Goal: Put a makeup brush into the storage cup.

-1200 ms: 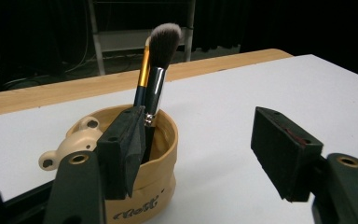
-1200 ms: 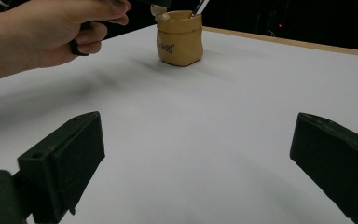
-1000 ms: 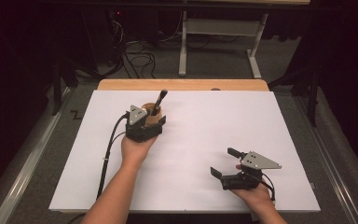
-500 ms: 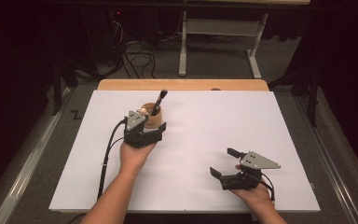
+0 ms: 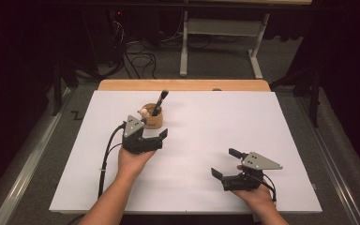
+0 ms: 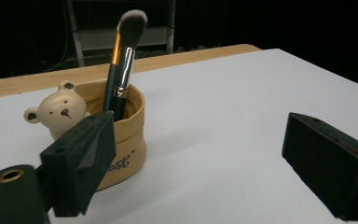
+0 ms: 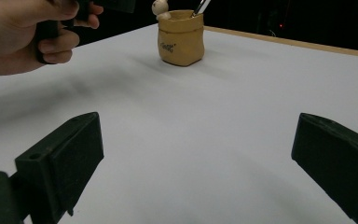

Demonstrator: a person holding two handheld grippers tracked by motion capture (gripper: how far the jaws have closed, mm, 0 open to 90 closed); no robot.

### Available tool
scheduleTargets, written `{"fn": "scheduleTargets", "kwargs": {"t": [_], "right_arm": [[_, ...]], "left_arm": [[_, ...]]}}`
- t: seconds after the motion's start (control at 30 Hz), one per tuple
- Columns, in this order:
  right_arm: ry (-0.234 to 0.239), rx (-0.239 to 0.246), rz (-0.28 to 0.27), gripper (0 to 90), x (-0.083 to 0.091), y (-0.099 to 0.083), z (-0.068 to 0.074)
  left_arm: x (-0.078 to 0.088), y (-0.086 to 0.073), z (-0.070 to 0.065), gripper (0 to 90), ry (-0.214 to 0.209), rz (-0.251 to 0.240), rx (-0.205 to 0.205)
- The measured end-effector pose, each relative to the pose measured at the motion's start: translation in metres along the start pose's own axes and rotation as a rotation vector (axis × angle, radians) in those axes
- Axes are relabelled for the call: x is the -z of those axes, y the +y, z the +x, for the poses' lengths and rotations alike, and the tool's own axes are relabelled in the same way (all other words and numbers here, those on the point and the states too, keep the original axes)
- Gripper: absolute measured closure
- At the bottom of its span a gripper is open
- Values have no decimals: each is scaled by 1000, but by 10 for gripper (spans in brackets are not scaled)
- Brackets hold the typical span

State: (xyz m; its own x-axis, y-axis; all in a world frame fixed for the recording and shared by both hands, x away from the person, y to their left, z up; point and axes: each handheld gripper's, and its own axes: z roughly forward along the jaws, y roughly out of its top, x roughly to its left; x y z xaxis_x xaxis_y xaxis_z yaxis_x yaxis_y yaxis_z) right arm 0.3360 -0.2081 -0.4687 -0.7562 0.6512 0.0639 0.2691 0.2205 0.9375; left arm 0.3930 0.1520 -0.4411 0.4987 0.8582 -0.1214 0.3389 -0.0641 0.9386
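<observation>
The left tool (image 5: 155, 133) had just been opening, its jaws wide with nothing between them, just beside the bear-faced pot (image 6: 112, 135) holding the makeup brush (image 6: 121, 65) upright on the bench (image 5: 206, 122). The right tool (image 5: 225, 164) rested wide open, empty, well apart.

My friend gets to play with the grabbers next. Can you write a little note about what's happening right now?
Left gripper: fingers open with nothing between them, just been opening, close beside the bear cup.
Right gripper: open, empty, near the front right of the white table.
Things: the makeup brush stands in the bear cup, bristles up, at the back left.
Done: brush is in the cup, released.
Left: probably nothing but moving the left gripper clear without bumping the cup.
</observation>
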Motion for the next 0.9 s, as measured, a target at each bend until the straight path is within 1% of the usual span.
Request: {"fn": "scheduleTargets", "kwargs": {"t": [0.13, 0.23, 0.33, 0.43, 0.47, 0.6, 0.7, 0.73, 0.8, 0.83, 0.9], "right_arm": [[3, 3, 0, 18, 0, 0, 0], [5, 2, 0, 12, 1, 1, 0], [1, 6, -3, 5, 2, 2, -1], [-8, 1, -7, 3, 3, 4, -2], [-8, 6, -10, 3, 4, 4, -3], [-15, 2, -23, 3, 9, 8, -4], [-21, 7, -34, 3, 12, 10, -6], [-22, 0, -34, 3, 14, 11, -7], [-31, 4, -41, 3, 16, 12, -8], [-31, -5, -46, 3, 17, 12, -8], [-42, 0, -50, 3, 20, 14, -10]], "left_arm": [[5, 0, -3, 44, -4, 1, -9], [11, -2, -5, 30, -5, -11, -18], [17, -5, -6, 10, -15, -10, -24], [25, -8, -5, 3, -27, 9, -23], [28, -10, -5, 2, -28, 9, -24], [40, -16, -5, 1, -34, 4, -30], [50, -23, -4, 1, -42, -3, -17], [54, -25, -3, 1, -45, -6, -14], [61, -30, -2, 1, -44, -10, -16], [65, -33, -1, 1, -46, -4, -15], [71, -39, 1, 1, -40, 3, -15]]}}
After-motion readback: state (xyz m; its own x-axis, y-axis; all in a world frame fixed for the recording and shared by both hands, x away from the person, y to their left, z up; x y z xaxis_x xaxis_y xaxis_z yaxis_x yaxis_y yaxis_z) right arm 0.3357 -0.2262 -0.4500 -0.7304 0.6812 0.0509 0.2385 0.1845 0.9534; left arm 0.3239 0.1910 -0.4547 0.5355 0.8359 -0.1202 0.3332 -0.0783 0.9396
